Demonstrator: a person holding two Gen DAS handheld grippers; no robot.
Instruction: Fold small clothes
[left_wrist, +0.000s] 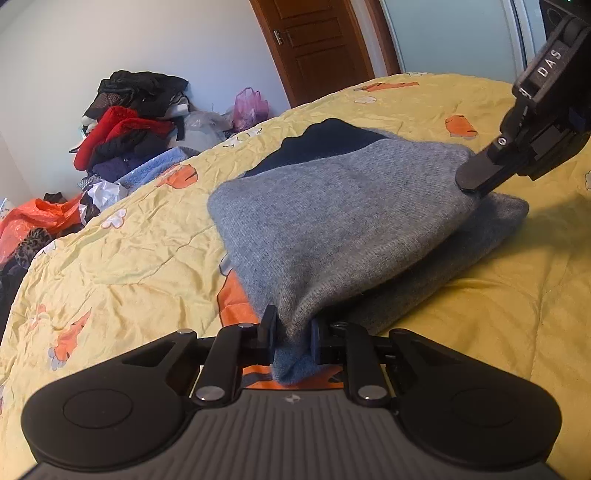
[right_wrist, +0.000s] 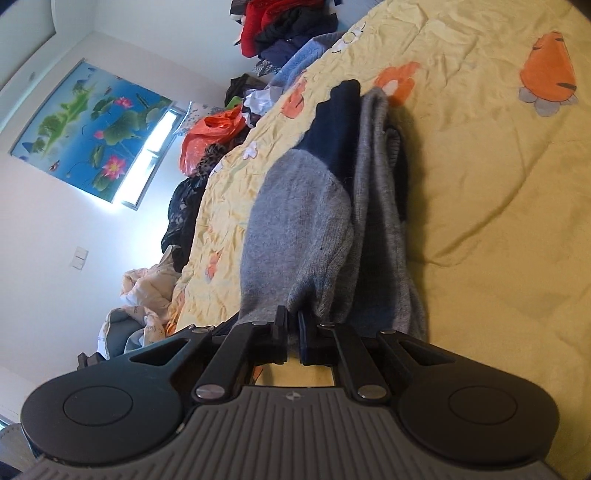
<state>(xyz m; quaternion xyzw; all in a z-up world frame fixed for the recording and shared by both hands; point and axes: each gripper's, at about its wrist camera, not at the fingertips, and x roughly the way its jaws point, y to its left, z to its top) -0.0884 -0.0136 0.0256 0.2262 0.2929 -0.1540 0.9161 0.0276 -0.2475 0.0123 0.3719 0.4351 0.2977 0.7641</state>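
Note:
A grey knit sweater (left_wrist: 332, 221) with a dark navy band (left_wrist: 332, 136) lies partly folded on the yellow bedspread (left_wrist: 129, 251). My left gripper (left_wrist: 293, 334) is shut on the near grey edge and holds the top layer lifted. My right gripper (left_wrist: 471, 182) enters from the upper right and is shut on the far corner of the same layer. In the right wrist view the right gripper (right_wrist: 293, 332) pinches the grey sweater (right_wrist: 295, 236), with the navy band (right_wrist: 340, 125) beyond it and lower grey layers beside it.
A heap of clothes (left_wrist: 129, 129) sits past the bed's far left edge, with an orange bag (left_wrist: 40, 218) and a pink bag (left_wrist: 251, 107). A brown door (left_wrist: 317, 40) stands behind. The bedspread has orange prints (right_wrist: 546, 70).

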